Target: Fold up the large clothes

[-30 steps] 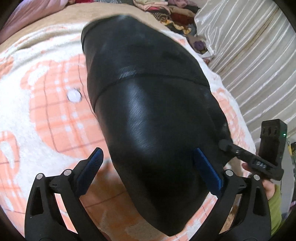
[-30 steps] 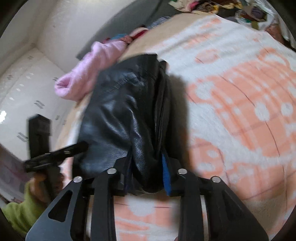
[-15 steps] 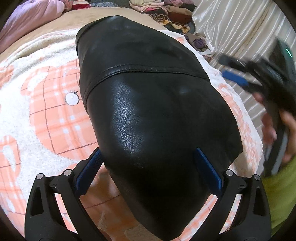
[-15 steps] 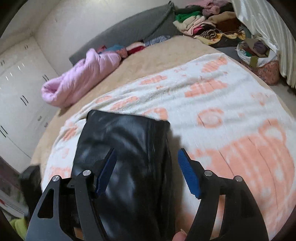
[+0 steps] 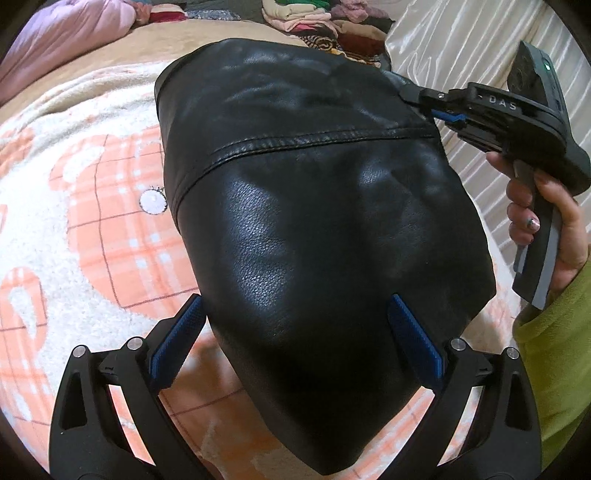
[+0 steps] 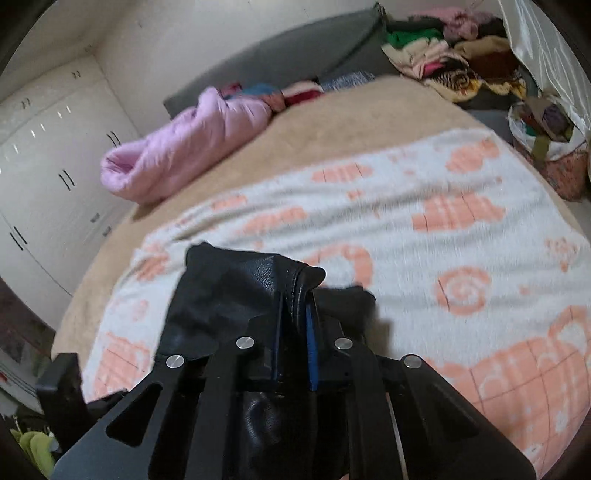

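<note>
- Left wrist view: a black leather garment [image 5: 314, 206] lies folded on a white and orange patterned blanket [image 5: 85, 221], filling most of the frame, with a stitched seam running across its upper half.
- The left gripper [image 5: 295, 339] has its jaws spread wide, one blue pad [image 5: 177, 339] over the blanket at the garment's left edge and the other over the leather on the right; neither pad pinches the material.
- At the upper right, the right gripper [image 5: 417, 98] reaches in from the side, its tip at the garment's far right corner (a green light shows on its body), and the right hand [image 5: 546, 221] in a green sleeve grips its handle.
- A lilac quilt [image 5: 62, 33] lies at the top left, a pile of clothes [image 5: 325, 18] at the top, and a pale curtain [image 5: 480, 48] hangs on the right.
- Right wrist view: the right gripper [image 6: 293, 332] has its jaws drawn in narrow, clamped on a raised fold of the black leather garment [image 6: 240, 291], which bunches up between the blue pads.
- The rest of the garment lies below and to the left on the blanket [image 6: 443, 240] (this view is slightly blurred).
- Beyond lie the lilac quilt [image 6: 184, 147], a grey headboard [image 6: 288, 62], white wardrobes [image 6: 48, 147] on the left and the pile of clothes [image 6: 450, 62] at the top right.
</note>
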`<state>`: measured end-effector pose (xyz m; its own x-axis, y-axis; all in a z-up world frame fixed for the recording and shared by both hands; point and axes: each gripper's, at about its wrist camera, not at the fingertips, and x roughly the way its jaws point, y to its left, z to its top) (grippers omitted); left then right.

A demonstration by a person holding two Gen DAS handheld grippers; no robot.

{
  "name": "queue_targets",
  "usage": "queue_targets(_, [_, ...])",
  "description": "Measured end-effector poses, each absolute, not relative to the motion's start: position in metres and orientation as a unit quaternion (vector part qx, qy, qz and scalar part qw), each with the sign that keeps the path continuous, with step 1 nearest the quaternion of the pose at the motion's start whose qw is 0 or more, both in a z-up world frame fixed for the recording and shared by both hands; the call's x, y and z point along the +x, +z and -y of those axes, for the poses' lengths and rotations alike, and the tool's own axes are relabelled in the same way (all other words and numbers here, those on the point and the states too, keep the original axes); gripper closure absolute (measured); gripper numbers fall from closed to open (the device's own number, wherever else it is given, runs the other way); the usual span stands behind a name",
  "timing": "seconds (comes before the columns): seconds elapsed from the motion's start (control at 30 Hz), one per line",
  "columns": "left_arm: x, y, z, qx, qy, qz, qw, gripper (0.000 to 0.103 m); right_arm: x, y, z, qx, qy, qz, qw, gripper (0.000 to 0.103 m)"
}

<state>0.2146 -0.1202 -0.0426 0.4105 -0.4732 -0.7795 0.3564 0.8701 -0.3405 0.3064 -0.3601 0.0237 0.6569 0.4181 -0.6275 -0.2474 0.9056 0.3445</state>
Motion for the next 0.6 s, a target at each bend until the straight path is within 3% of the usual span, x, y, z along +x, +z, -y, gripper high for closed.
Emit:
queue_targets(0.33, [0.216,-0.049,0.125,-0.064,-0.256,-0.490,0.831,0.011,0.334,-0.039,0.373,0.113,0.139,-0.426,0.887,0.092])
queue_targets(0.53, [0.228,-0.045,0.117,-0.099,-0.278,-0.487,0.822,0.010,0.340,-0.065,0.373,0.093,0.117,-0.442,0.884,0.082])
queue_targets(0.6, [0.236,-0.041,0.110,-0.113,-0.274,-0.487,0.822,0.010,0.339,-0.066,0.378,0.108,0.115,-0.441,0.883,0.071])
